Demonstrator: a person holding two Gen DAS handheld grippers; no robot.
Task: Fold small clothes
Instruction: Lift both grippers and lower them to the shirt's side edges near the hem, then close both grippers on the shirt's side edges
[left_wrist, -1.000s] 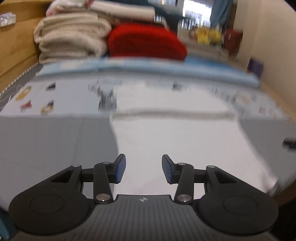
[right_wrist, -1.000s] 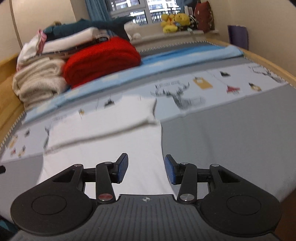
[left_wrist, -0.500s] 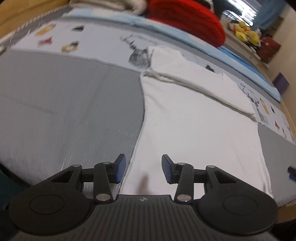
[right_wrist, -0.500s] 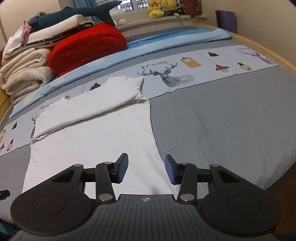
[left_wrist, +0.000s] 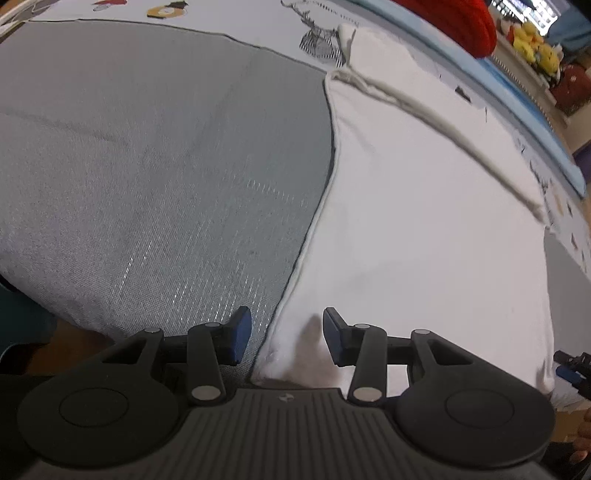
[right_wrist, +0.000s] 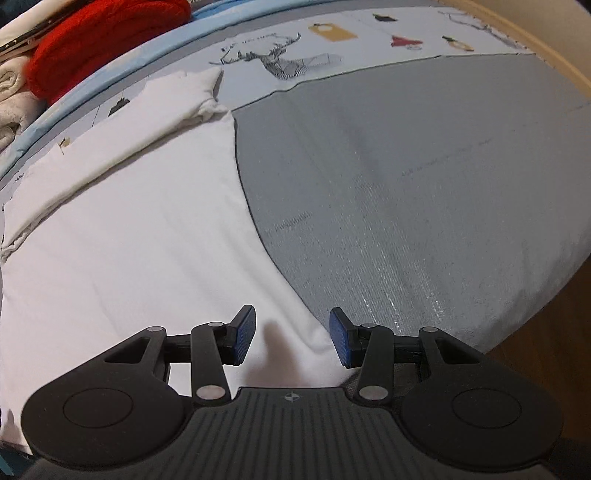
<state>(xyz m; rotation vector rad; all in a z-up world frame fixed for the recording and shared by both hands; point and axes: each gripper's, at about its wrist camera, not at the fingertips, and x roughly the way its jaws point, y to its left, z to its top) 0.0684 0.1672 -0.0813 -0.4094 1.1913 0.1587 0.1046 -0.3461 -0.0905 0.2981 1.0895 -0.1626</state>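
A white garment (left_wrist: 424, 229) lies flat on the grey bed cover (left_wrist: 147, 177), its far end folded over into a thick band (left_wrist: 443, 122). My left gripper (left_wrist: 287, 339) hovers open just above the garment's near left corner, pads apart with nothing pinched. In the right wrist view the same white garment (right_wrist: 129, 251) fills the left half, and my right gripper (right_wrist: 292, 338) hangs open over its near right corner at the hem. The right gripper's tip (left_wrist: 570, 365) also shows at the edge of the left wrist view.
A red knitted blanket (right_wrist: 96, 40) and cream folded towels (right_wrist: 11, 99) are stacked at the far side. A printed sheet with a deer drawing (right_wrist: 284, 59) lies beyond the garment. The bed's near edge drops to a wooden floor (right_wrist: 535, 354) on the right.
Both grippers have tilted downward and sunk toward the garment's near corners. The left one also rolled. Jaw gaps look unchanged.
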